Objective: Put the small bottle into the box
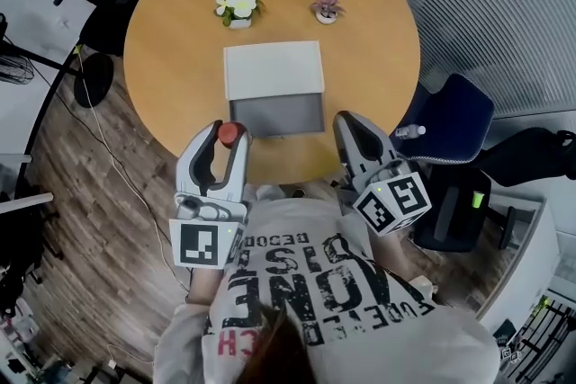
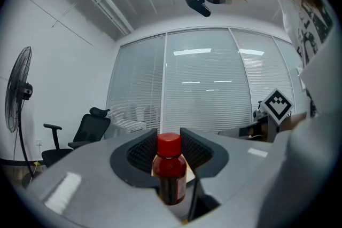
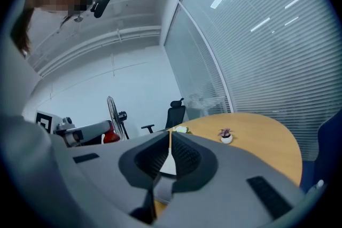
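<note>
Wooden table [image 1: 171, 31]: round and light tan, seen from its 6 o'clock side.
Box [image 1: 274, 112]: open and grey inside, near the middle of the table. Its white lid [image 1: 273, 69] lies flat, touching it at 12 o'clock.
Bottle [image 1: 230, 133]: small and dark with a red cap. It stands upright at the box's 8 o'clock, just beside the corner and outside the box.
Left gripper [image 1: 226, 138]: over the table's 6 o'clock edge. Its jaws stand partly apart, with the pads pressed on the bottle's sides.
Right gripper [image 1: 354, 129]: at the box's 4 o'clock. Its jaws are together, tips touching, with nothing between them.
Far side: a white-flowered pot [image 1: 238, 7] at the lid's 11 o'clock and a purple pot [image 1: 327, 9] at its 1 o'clock.
Chair [image 1: 454, 117]: blue, off the table at 4 o'clock.
</note>
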{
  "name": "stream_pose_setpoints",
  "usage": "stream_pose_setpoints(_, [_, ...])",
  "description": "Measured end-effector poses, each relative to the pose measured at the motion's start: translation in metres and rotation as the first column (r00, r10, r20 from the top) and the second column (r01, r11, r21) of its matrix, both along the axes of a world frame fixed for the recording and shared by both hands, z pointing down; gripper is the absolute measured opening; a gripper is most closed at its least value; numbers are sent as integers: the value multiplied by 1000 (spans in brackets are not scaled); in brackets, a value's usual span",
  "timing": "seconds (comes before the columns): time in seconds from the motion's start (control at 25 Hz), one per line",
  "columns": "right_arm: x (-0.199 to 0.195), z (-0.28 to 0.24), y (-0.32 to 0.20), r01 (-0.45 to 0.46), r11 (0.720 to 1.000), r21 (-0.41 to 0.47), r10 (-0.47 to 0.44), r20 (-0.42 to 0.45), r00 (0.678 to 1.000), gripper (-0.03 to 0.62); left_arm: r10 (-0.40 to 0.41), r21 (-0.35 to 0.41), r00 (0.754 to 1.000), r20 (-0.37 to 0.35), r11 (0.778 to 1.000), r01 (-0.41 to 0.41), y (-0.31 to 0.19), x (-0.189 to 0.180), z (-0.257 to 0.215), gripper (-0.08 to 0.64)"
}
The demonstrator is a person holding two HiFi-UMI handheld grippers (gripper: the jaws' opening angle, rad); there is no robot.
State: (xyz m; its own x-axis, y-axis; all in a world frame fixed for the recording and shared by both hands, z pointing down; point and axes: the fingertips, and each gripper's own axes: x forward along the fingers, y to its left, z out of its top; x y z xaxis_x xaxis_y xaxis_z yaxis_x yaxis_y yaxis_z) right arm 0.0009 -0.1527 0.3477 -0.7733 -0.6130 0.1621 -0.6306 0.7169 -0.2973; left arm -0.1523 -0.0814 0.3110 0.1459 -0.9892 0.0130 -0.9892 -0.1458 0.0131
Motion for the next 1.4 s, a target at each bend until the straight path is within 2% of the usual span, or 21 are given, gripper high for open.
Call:
stream_pose_setpoints(0.32, [-25, 6, -1, -47, 999, -18, 47, -4, 999, 18, 42, -24, 999, -13, 999, -42, -9, -29, 14, 141])
stream_pose_setpoints(0.56, [-34, 10, -3, -50, 998, -23, 49, -22, 999, 18, 54, -30, 998, -24, 998, -55, -11, -35, 17, 141])
stream_pose_setpoints(0.88, [-44, 5, -10, -15, 1000, -16, 15, -13, 1000, 18, 21, -17, 999, -24, 1000, -21, -15, -41, 13, 141])
stream_pose_setpoints(1.4, [-24, -2, -36, 1, 1000, -3, -1, 1, 1000, 18, -23, -11, 1000, -14, 1000, 23, -31, -26, 7, 141])
